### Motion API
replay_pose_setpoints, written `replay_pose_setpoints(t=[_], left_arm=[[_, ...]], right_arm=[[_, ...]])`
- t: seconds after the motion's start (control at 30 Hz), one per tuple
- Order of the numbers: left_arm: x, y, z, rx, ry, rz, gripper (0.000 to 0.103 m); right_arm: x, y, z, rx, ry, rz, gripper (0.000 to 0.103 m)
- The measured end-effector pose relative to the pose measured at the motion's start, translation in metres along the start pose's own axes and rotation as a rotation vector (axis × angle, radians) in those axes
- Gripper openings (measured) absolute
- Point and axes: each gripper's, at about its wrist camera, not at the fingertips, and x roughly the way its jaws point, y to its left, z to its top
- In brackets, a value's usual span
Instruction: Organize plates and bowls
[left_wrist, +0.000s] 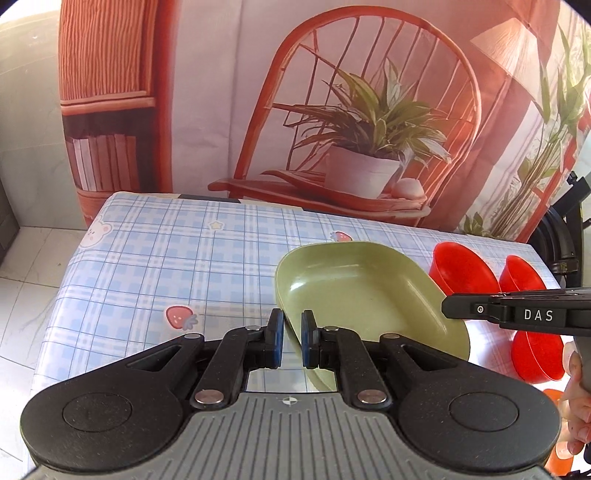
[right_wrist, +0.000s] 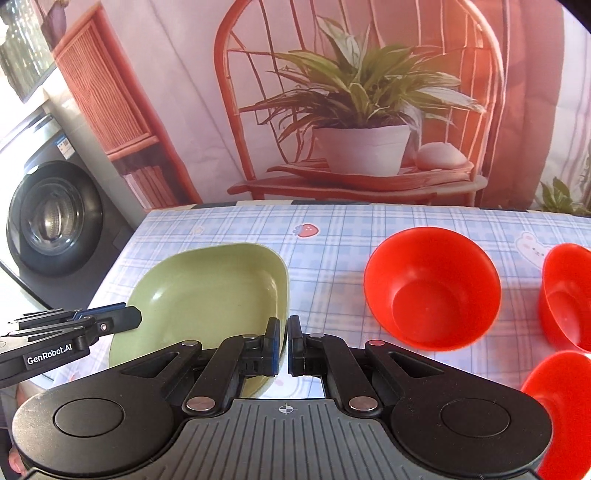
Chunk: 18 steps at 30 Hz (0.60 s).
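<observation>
left wrist: glossy green plate tilted, both tools pinching rim.

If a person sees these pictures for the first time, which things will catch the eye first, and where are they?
The green plate draws the eye first: it sits near the left end of the checked tablecloth, with the left gripper and the right gripper each closed on its rim from opposite sides. To its right stand three bright red bowls, empty and upright. Behind the table hangs a backdrop printed with a red chair and a potted plant.
</observation>
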Motion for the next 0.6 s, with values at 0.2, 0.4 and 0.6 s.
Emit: replay_pose_setpoints(t=[0.2,0.4,0.6], left_arm=[[-0.031,-0.022,-0.012,0.023,-0.006,-0.029,0.011],[-0.056,-0.044,-0.020,0.032,-0.015,-0.061,0.011],[-0.072,-0.077,-0.030,0.083,-0.021,-0.111,0.011]], right_arm=[[-0.046,-0.011,-0.029,0.014,-0.066,0.010,0.004],[-0.087,-0.031,-0.053,0.080,-0.089,0.051,0.004],[-0.124,-0.055,-0.075,0.119,-0.113,0.041,0.004]])
